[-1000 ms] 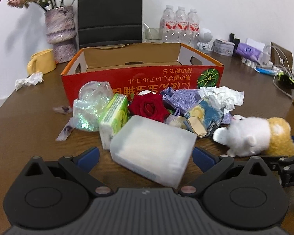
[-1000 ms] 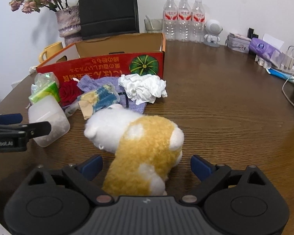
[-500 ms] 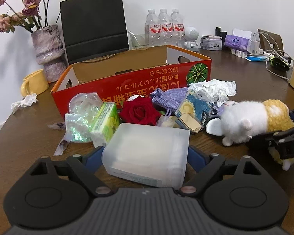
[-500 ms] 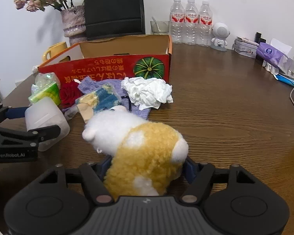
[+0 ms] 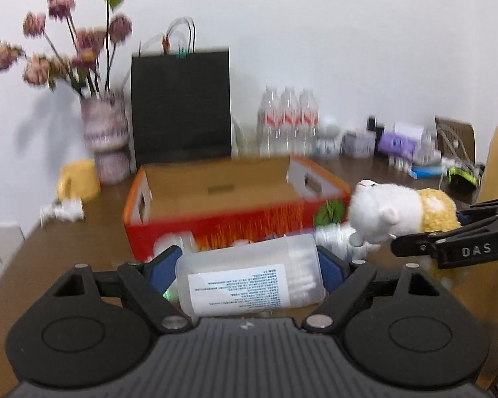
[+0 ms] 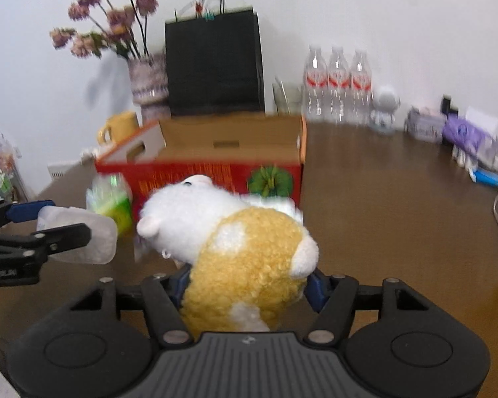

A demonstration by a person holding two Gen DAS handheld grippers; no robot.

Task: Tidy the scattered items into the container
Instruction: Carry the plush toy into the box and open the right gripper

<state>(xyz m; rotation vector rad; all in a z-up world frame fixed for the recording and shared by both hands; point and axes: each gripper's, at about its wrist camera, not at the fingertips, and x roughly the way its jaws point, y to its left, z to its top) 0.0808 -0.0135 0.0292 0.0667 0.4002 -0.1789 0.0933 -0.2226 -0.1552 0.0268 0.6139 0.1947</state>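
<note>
My left gripper (image 5: 249, 265) is shut on a translucent plastic box (image 5: 249, 280) with a printed label and holds it raised in front of the red cardboard box (image 5: 235, 229). My right gripper (image 6: 245, 280) is shut on a white and yellow plush toy (image 6: 235, 245) and holds it raised near the red box (image 6: 215, 172). The plush (image 5: 391, 212) also shows in the left wrist view, to the right of the plastic box. The plastic box (image 6: 79, 235) shows at the left of the right wrist view. The red box looks empty inside.
A green tissue pack and clear wrapping (image 6: 111, 200) lie before the red box. Behind it stand a black paper bag (image 5: 181, 106), a flower vase (image 5: 106, 139), a yellow mug (image 5: 78, 179) and water bottles (image 6: 337, 83). Small items and cables (image 6: 471, 142) lie at the right.
Both grippers have closed on their items and lifted them off the table toward the red box. The views now sit higher and are blurred by motion.
</note>
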